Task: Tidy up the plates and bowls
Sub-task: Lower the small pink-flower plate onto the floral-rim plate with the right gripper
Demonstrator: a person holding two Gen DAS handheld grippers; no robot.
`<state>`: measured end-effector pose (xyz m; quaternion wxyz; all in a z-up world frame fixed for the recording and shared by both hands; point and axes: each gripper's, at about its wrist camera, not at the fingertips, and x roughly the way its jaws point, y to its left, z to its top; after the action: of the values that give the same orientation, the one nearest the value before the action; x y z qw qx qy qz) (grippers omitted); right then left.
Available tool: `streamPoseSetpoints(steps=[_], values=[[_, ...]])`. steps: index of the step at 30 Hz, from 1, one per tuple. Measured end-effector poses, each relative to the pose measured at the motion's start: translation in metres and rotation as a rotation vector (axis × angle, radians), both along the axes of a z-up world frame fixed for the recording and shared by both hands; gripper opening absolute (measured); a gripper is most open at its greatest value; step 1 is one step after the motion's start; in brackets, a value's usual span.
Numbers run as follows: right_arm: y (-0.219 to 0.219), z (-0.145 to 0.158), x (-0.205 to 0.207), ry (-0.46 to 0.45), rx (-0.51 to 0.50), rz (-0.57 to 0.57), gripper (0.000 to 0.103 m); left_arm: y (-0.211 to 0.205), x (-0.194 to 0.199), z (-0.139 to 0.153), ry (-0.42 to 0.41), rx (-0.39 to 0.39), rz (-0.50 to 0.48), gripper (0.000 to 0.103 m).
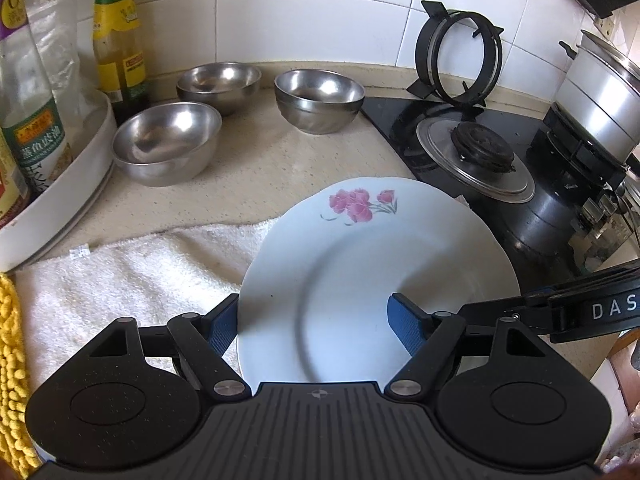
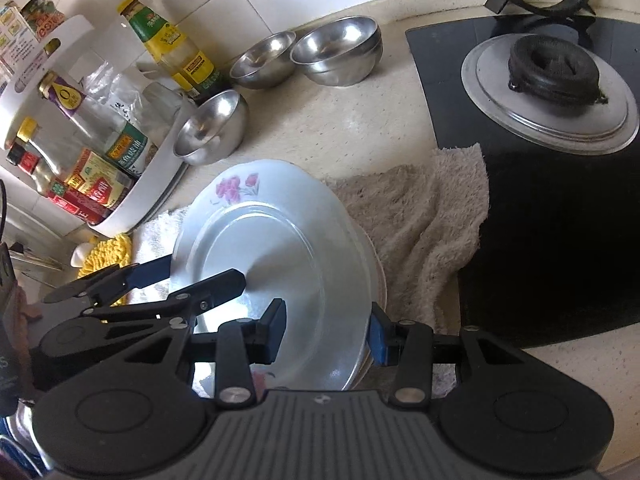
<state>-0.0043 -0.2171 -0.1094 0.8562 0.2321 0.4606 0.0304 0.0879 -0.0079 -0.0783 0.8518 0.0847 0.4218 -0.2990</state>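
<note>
A white plate with pink flowers (image 1: 360, 264) is held tilted above the towels; it also shows in the right wrist view (image 2: 276, 248). My left gripper (image 1: 316, 320) has its jaws open, one blue pad each side of the plate's near rim. My right gripper (image 2: 328, 332) also straddles the plate's rim, jaws apart, and seems to grip it. Another plate's rim (image 2: 380, 280) lies just beneath. Three steel bowls (image 1: 168, 140) (image 1: 220, 84) (image 1: 320, 98) stand on the counter behind.
A white rack with sauce bottles (image 1: 60, 184) stands at the left. A white towel (image 1: 120, 280) and a beige towel (image 2: 420, 216) cover the counter. The black hob (image 1: 480, 152) with burner, loose pan ring (image 1: 460, 56) and steel pot (image 1: 600, 96) lies right.
</note>
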Motion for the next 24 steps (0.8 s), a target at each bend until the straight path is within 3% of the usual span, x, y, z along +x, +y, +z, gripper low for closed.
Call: streamPoseSetpoints(steps=[10,17,24], values=[[0.004,-0.001,0.008,-0.019,-0.079,0.009,0.065,0.001,0.006,-0.005,0.017,-0.001,-0.009,0.081],[0.005,-0.002,0.013,-0.014,-0.129,-0.011,0.065,0.002,0.010,-0.007,0.026,-0.004,-0.032,0.074],[0.009,0.007,0.013,-0.064,-0.197,-0.017,0.065,-0.001,0.007,0.003,-0.025,-0.030,-0.078,0.075]])
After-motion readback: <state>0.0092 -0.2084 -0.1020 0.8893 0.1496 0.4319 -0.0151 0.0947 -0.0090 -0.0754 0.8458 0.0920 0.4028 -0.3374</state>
